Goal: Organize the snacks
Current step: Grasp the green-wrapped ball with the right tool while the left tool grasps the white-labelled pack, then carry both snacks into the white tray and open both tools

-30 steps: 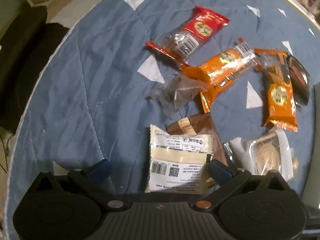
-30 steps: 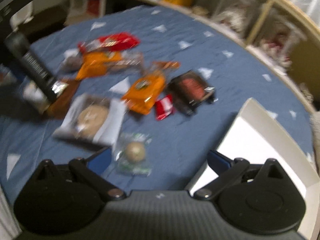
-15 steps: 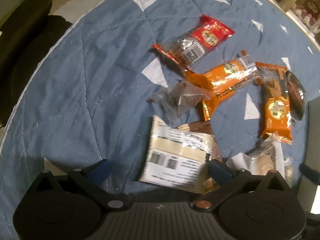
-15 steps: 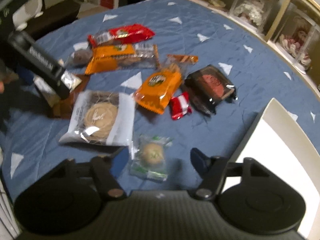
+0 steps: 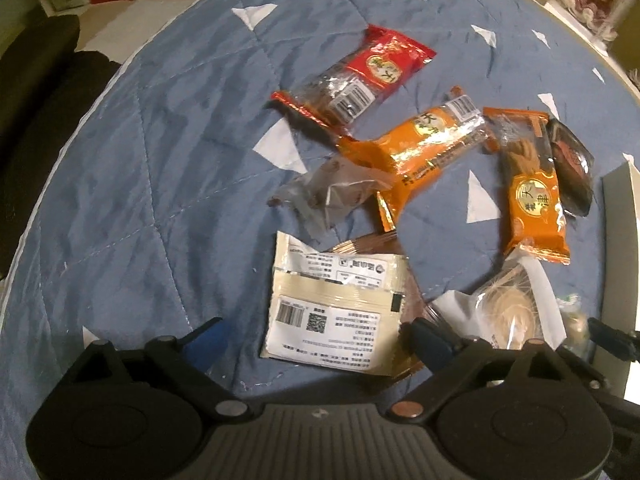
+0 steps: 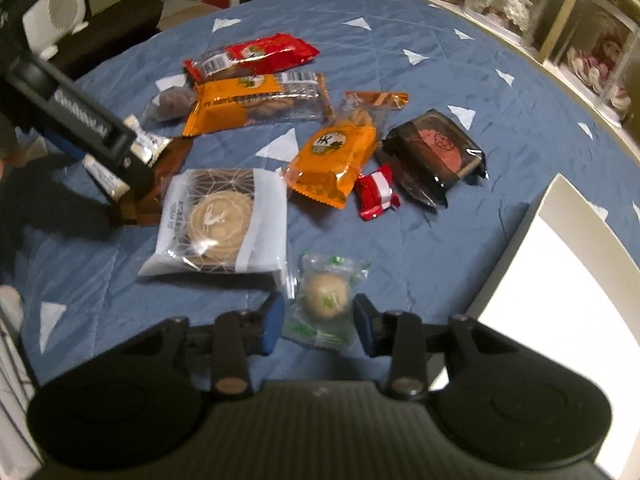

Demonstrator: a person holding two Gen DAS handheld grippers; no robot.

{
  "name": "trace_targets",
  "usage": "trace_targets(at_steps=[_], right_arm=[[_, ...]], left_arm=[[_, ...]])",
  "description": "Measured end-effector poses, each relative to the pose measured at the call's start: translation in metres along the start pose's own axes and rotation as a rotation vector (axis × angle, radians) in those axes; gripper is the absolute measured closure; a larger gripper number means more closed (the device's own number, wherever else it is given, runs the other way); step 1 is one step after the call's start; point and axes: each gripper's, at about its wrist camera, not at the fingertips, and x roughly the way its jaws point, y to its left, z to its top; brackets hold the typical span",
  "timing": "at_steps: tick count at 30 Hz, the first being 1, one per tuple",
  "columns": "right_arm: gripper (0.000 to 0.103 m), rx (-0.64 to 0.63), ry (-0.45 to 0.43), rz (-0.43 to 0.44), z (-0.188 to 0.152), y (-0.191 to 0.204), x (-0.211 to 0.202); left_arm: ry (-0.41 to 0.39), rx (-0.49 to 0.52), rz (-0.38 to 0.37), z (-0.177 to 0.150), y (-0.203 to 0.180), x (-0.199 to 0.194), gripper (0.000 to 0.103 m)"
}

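While closing, R tongs [image 6: 316,318] beside tray edge [image 6: 516,248].

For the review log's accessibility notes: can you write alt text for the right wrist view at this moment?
The right gripper is closing its blue-padded jaws around a clear-wrapped round candy on a blue quilted cloth. Beyond lie a white-wrapped round pastry, orange, red and dark snack packets, and a white tray at right.

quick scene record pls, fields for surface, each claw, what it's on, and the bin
surface: blue quilted cloth
left claw: jaws wide, closing, around the white labelled packet
right claw: closing around the clear-wrapped round sweet
white tray: beside the sweet, no snack visible inside
loose snacks: red, orange, dark packets
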Motion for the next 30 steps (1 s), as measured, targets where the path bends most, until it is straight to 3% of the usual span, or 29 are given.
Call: trace_targets(at_steps=[4, 8, 15, 23, 30], right_arm=[[0.059, 0.039, -0.022, 0.003, -0.001, -0.004, -0.007], [0.059, 0.070, -0.042, 0.003, -0.002, -0.006, -0.011], [0.060, 0.106, -0.057, 0.017, -0.005, -0.008, -0.018], [0.060, 0.172, -0.125, 0.010, -0.007, -0.014, -0.034], [0.060, 0.228, -0.200, 0.003, -0.011, -0.021, -0.057]], left_arm=[[-0.014, -0.010, -0.006, 0.000, 0.003, -0.001, 0.016], [-0.027, 0.007, -0.027, -0.003, 0.001, -0.003, 0.032], [-0.089, -0.016, -0.034, -0.007, 0.004, -0.020, 0.043], [-0.192, -0.024, -0.053, -0.016, 0.002, -0.049, 0.045], [-0.303, 0.047, -0.091, -0.019, -0.018, -0.083, 0.045]])
